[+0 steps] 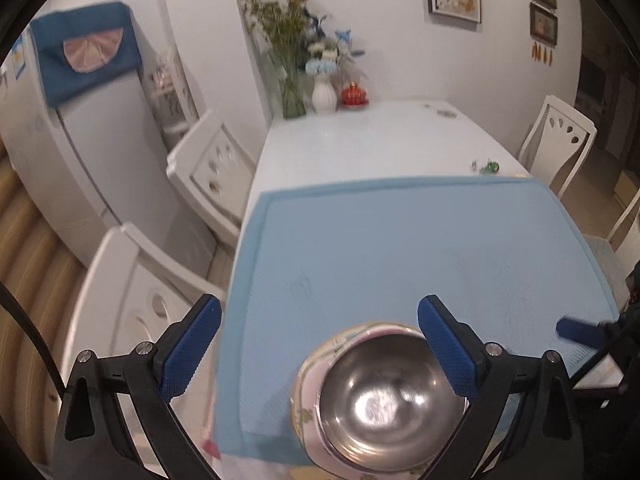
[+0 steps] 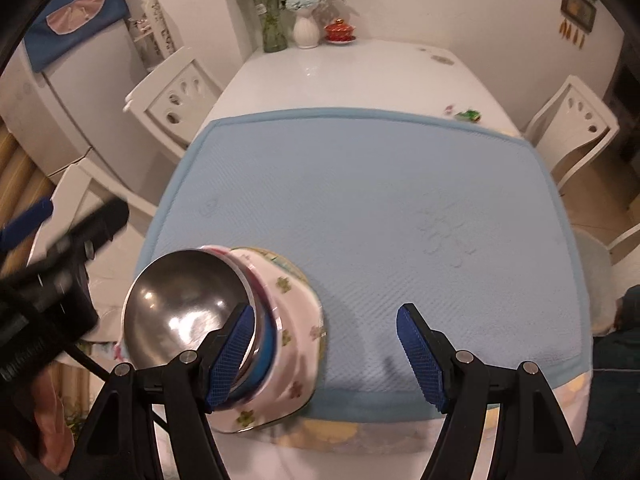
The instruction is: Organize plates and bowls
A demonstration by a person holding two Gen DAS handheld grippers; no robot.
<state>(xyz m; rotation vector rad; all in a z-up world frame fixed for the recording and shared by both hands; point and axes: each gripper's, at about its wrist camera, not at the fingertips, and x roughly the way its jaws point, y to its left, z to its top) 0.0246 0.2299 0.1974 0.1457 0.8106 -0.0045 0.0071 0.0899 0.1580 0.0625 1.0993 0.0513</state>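
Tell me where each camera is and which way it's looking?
Left wrist: sits on the left gripper, looking along the table over the steel bowl; the right gripper's tip shows too.
Right wrist: sits on the right gripper, facing the blue mat; the left gripper shows at the side.
Both see the bowl stack, mat and white vase.

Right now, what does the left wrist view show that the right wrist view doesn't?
Only the left wrist view shows the open left gripper from behind, the steel bowl's interior from above, and two small frames on the wall. Only the right wrist view shows the open right gripper from behind, the side of the stack with a blue layer under the steel bowl, and the floral plate's pattern. Both show the blue mat, the white vase and the red lidded cup.
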